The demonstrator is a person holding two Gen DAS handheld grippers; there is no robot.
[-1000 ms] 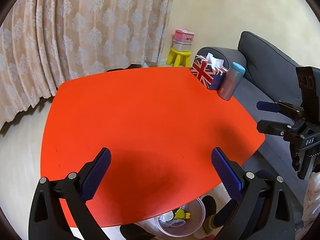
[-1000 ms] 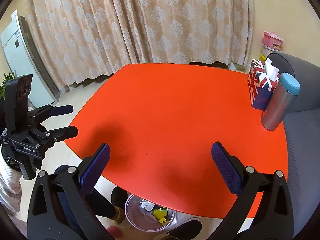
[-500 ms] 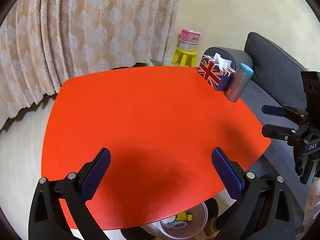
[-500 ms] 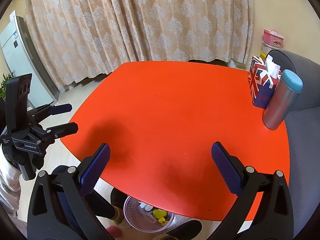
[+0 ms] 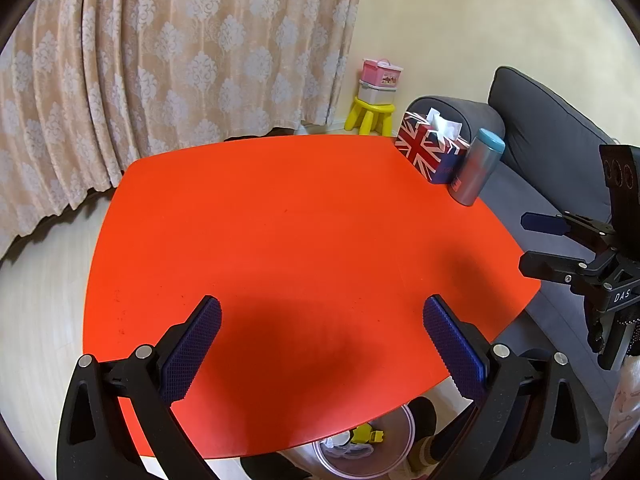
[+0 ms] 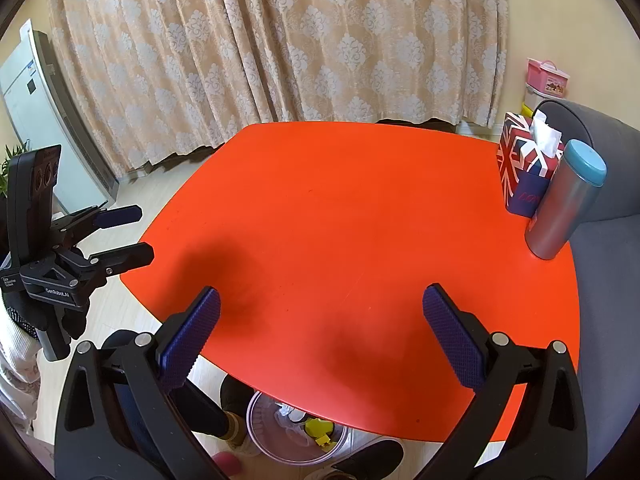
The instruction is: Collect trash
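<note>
Trash (image 6: 316,426) sits in the clear bin (image 6: 264,440) on the floor under the table's (image 6: 360,208) near edge; it looks light and crumpled, best pinched by a loose fold. Left gripper (image 5: 322,338) and right gripper (image 6: 320,328) jaws spread, empty

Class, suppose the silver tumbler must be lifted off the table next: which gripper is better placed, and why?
Right. The tumbler stands at the orange table's right edge; the right gripper hangs off that side, jaws open, while the left gripper is beyond the opposite edge.
</note>
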